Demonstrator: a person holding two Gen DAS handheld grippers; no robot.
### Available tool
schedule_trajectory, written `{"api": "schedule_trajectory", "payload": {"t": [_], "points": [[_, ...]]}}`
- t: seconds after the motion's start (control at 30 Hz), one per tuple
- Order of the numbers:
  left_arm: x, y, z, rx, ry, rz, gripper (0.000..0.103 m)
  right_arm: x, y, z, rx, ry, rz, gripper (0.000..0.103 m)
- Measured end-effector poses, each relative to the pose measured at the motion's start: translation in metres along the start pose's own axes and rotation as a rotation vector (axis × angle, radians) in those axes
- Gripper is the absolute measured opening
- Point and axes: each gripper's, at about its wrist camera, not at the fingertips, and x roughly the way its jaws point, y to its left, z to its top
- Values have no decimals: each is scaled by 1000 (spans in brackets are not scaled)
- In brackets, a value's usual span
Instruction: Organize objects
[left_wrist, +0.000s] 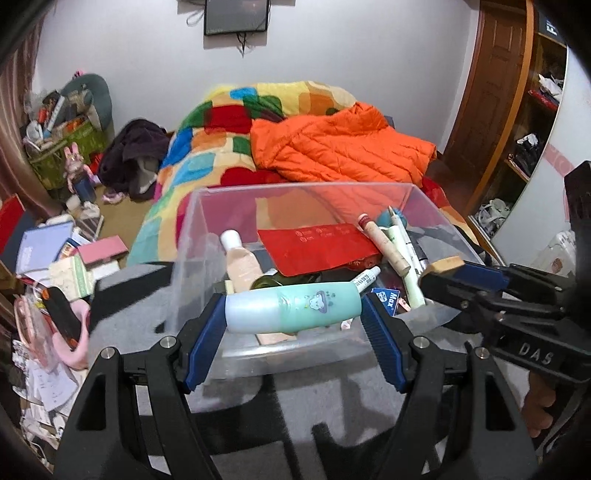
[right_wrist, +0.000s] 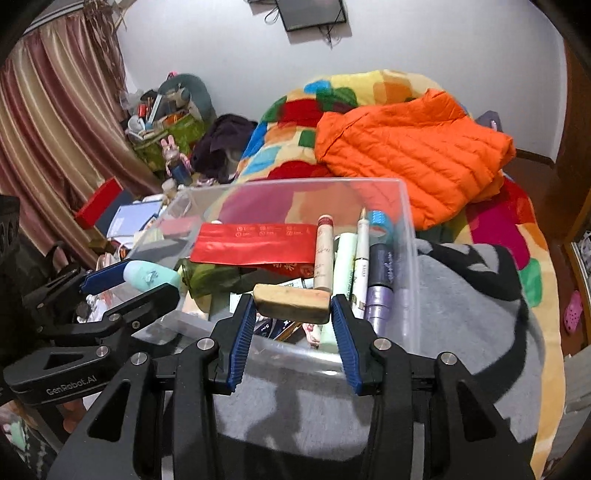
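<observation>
A clear plastic bin (left_wrist: 306, 190) (right_wrist: 406, 236) stands on a grey blanket and holds a red envelope (left_wrist: 317, 247), a pink bottle (left_wrist: 242, 264), tubes and pens (right_wrist: 354, 258). My left gripper (left_wrist: 293, 314) is shut on a mint-green bottle (left_wrist: 291, 308) lying crosswise over the bin's near edge. It also shows in the right wrist view (right_wrist: 147, 275). My right gripper (right_wrist: 293, 308) is shut on a tan eraser-like block (right_wrist: 291, 301) over the bin's near wall. The block shows in the left wrist view (left_wrist: 447, 264) at the bin's right side.
A bed with a patchwork blanket (left_wrist: 221, 147) and an orange jacket (left_wrist: 340, 144) lies behind the bin. Cluttered books and papers (left_wrist: 55, 254) fill the floor at left. A wooden shelf unit (left_wrist: 517, 110) stands at right. Curtains (right_wrist: 55, 129) hang at left.
</observation>
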Motion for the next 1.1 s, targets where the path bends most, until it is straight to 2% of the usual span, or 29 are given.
{"api": "schedule_trajectory", "payload": {"t": [0.07,0.13,0.2,0.57,0.63,0.73,0.9,1.1], "points": [[3,0,-1,-13,5,-24,73,1,3,1,-30,12,1,40],[1,1,-3,-13,-1,-29,73,-2,2,1,-42,16,37,47],[-3,-1,-4,0,-9,-27,74,-8,2,0,-53,0,42,50],[-54,-12,-22,61,-124,-32,76,-51,7,-11,-95,-68,74,53],[-64,-13,-26,67,-160,-29,83,-60,12,-15,-115,-98,64,63],[-81,-14,-34,68,-223,-22,90,-77,21,-27,-148,-162,46,71],[-98,-15,-47,63,-286,-11,96,-95,30,-42,-164,-230,33,84],[-101,-18,-63,58,-289,-16,98,-96,34,-54,-167,-242,10,86]]}}
